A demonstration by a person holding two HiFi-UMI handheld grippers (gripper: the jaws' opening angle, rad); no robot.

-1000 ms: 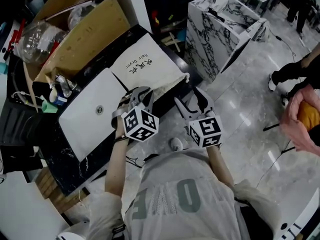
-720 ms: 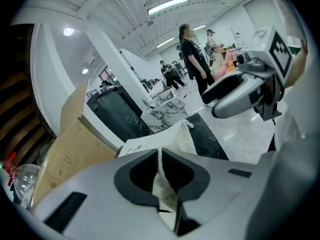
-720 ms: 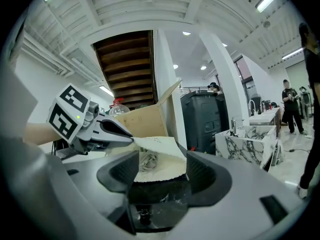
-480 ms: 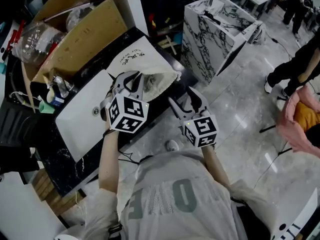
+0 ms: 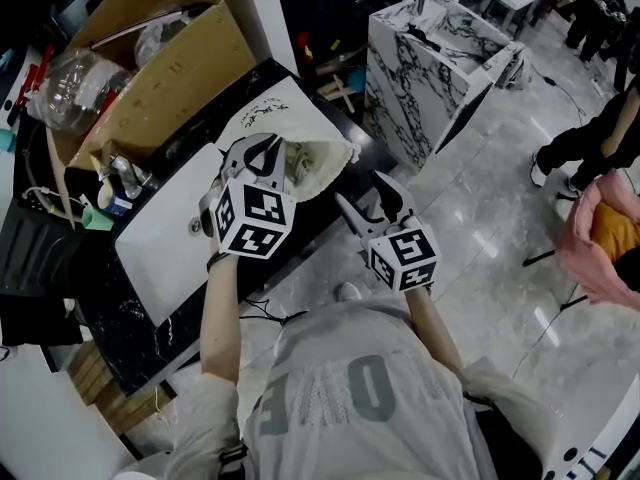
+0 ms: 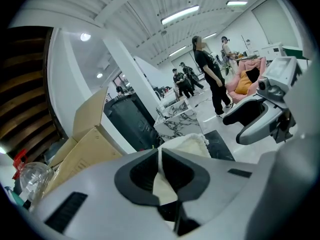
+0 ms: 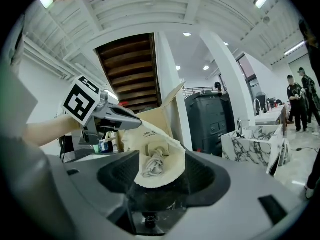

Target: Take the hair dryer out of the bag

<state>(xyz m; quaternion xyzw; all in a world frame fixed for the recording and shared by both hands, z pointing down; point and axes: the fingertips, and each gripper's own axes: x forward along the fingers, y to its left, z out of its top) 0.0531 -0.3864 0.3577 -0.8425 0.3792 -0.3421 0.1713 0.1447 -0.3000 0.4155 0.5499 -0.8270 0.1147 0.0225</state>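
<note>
the step in hand is opening the bag so the dryer can be reached. the left gripper (image 5: pixel 268 154) has its jaws pressed together on the upper lip of the cream cloth bag (image 5: pixel 262 116) and holds that lip up off the dark counter (image 5: pixel 130 343), so the mouth gapes toward the person. the right gripper (image 5: pixel 365 194) hangs just short of that mouth with its jaws spread wide and nothing between them; in the right gripper view the opening sits framed between the two jaws. the hair dryer (image 7: pixel 159 151) is inside the bag, low in the pocket, with its pale coiled cord (image 7: pixel 151 166) lying nearest the opening; how much of the body lies behind the cord i cannot tell. nothing has come out of the bag yet. as i judge it, the next move calls for the right gripper to go in through the mouth and close on something firm, the body or handle rather than the loose cord, while the left one keeps the lip raised and taut so the cloth does not fold over the entry or drag out with the dryer.
</note>
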